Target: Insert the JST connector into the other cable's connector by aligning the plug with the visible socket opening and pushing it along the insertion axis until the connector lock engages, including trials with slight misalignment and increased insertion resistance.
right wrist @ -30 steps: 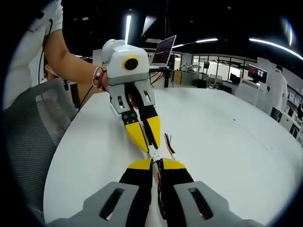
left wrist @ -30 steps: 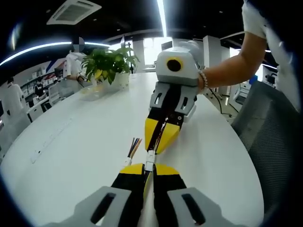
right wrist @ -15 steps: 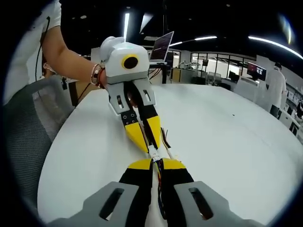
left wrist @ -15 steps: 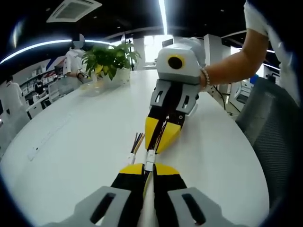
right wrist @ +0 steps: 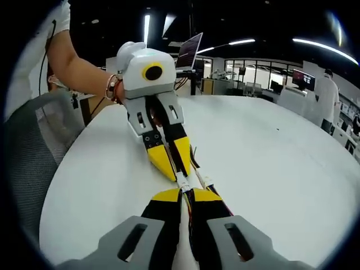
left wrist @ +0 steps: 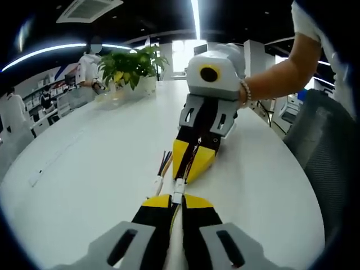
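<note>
My left gripper [left wrist: 175,198] and right gripper [left wrist: 189,170] meet tip to tip above the white table [left wrist: 79,191]. A small white JST connector [left wrist: 178,190] sits between the two pairs of yellow jaw tips, held at the joint. The left gripper is shut on its cable end; the right gripper is shut on the mating end. In the right gripper view the same white connector [right wrist: 183,181] lies between my right gripper [right wrist: 187,194] and the left gripper [right wrist: 175,169]. A loose bundle of coloured wires with a white plug [left wrist: 157,182] hangs beside the joint. Whether the lock has caught is hidden.
A potted plant [left wrist: 128,66] stands at the table's far end. A grey mesh chair [left wrist: 332,152] is at the table's edge by the person's arm [left wrist: 275,76]. A laptop [right wrist: 190,52] stands on a desk behind. People in white stand far off.
Both views have shifted slightly with the hands. The grippers stay tip to tip on the connector. The loose wire end has swung lower, closer to the right gripper's jaws.
</note>
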Demonstrator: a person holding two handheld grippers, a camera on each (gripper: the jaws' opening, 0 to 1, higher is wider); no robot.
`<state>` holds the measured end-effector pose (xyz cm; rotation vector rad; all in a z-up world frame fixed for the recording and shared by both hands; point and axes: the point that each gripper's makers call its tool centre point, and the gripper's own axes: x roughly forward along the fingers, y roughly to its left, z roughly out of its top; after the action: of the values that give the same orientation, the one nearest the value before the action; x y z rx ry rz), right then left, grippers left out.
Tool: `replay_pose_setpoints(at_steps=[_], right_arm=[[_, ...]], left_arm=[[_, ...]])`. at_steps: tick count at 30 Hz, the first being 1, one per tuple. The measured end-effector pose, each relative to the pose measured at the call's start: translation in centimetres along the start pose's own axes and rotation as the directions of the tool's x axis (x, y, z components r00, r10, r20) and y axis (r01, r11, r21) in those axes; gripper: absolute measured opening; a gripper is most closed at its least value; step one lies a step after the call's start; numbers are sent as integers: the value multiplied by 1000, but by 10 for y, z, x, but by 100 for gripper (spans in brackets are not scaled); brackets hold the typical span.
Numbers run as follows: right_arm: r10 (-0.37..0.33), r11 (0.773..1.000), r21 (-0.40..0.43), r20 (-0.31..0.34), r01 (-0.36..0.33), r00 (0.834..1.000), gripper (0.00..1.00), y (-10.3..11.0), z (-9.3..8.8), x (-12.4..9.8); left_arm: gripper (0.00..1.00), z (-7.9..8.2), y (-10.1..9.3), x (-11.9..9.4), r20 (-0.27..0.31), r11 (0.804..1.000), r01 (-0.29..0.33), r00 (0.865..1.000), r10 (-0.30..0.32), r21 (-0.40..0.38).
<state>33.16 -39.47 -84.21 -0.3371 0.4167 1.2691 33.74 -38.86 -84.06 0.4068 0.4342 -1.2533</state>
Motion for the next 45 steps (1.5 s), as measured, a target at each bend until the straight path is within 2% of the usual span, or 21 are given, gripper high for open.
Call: replay_pose_setpoints(at_steps=[12,37,41,45], right_arm=[[-8,1000,2,-8,8,1000,3,0,-5,2],[-20,1000,22,-9,21,1000,4,0,-6,3],[-25,999,38,-11,25,1000,5,-1,-7,2],[-24,998,53,-15,25,1000,8,-2,-7,1]], left_arm=[[1,-3,0,2,-2,1000,12,1000,-12,-17],[1,-3,-1,3,-23,999,21,1000,-21,33],[7,-4,0,2,-23,1000,18,1000,-18,0],[7,-4,-2,2,-24,1000,25,999,-25,0]])
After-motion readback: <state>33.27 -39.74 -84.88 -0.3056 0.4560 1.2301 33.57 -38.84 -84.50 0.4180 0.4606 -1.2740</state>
